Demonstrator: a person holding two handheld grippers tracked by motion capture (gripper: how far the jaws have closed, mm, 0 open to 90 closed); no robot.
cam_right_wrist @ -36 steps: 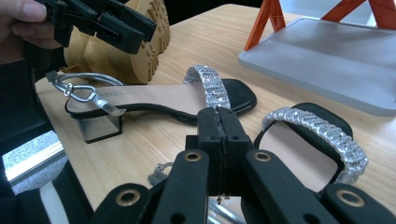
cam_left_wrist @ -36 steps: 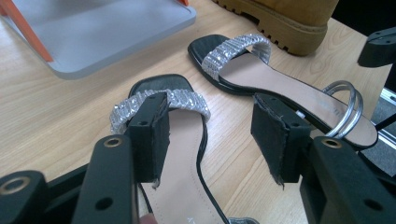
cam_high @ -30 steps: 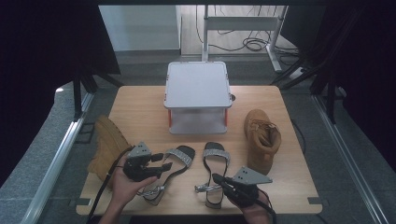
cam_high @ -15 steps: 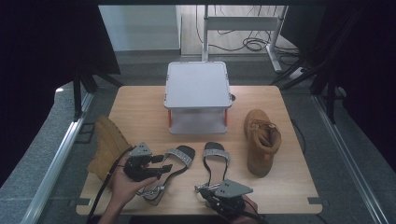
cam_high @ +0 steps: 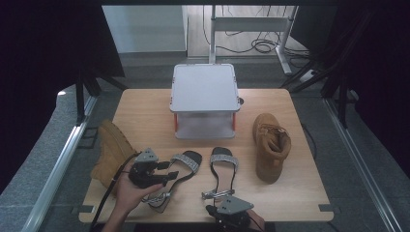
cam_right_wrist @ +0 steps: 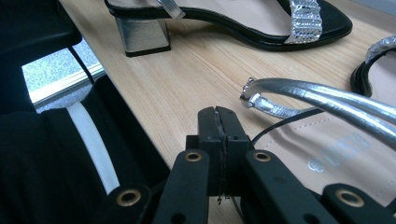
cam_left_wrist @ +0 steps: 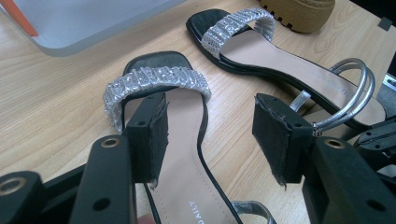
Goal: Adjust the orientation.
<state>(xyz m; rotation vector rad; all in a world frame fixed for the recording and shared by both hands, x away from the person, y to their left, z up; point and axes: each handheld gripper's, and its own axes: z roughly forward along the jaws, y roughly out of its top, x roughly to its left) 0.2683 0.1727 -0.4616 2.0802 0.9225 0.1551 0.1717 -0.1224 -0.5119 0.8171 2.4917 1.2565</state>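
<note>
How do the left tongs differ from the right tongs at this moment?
The left tongs stand open, their pads on either side of one sandal's insole without pressing it; the right tongs are shut, pads together, with nothing between them. In the high view the left tongs hang over that sandal, while the right tongs sit at the table's near edge by the other sandal. Both are black and hand-held.

Two sandals [cam_high: 200, 176] lie between boots [cam_high: 270, 145], before the box [cam_high: 204, 101].

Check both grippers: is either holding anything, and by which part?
Nothing is held. The left gripper stands open astride the left sandal; the right gripper is shut, empty.
</note>
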